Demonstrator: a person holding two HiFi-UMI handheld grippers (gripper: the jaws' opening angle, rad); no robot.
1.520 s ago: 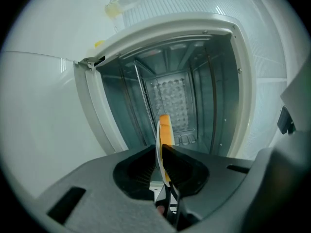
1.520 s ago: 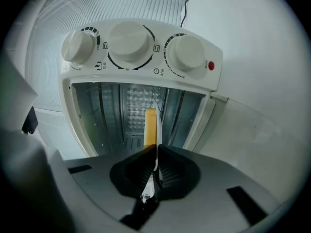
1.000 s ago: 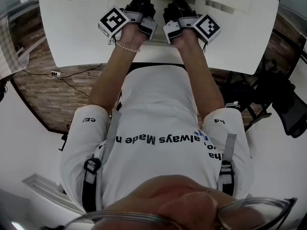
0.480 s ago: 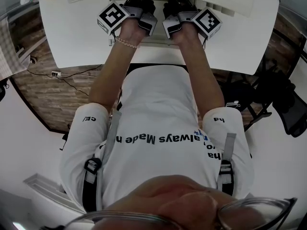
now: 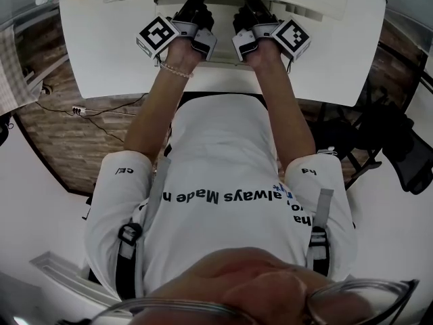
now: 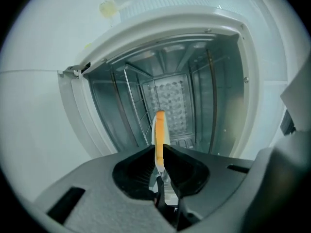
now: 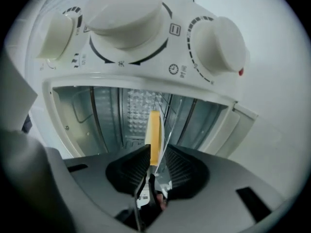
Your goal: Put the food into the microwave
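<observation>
Counting gives two grippers, one microwave and three knobs (image 7: 129, 13) on its front panel. The left gripper (image 6: 158, 149) is clamped on the food (image 6: 159, 127), a thin orange slab in clear wrap seen edge-on. The right gripper (image 7: 155, 154) pinches a similar orange edge. Both sit side by side at the mouth of the microwave (image 6: 214, 28), which stands on a white table (image 5: 108, 53). Its metal chamber gapes wide ahead, with wire rails (image 6: 133, 101) along one wall.
</observation>
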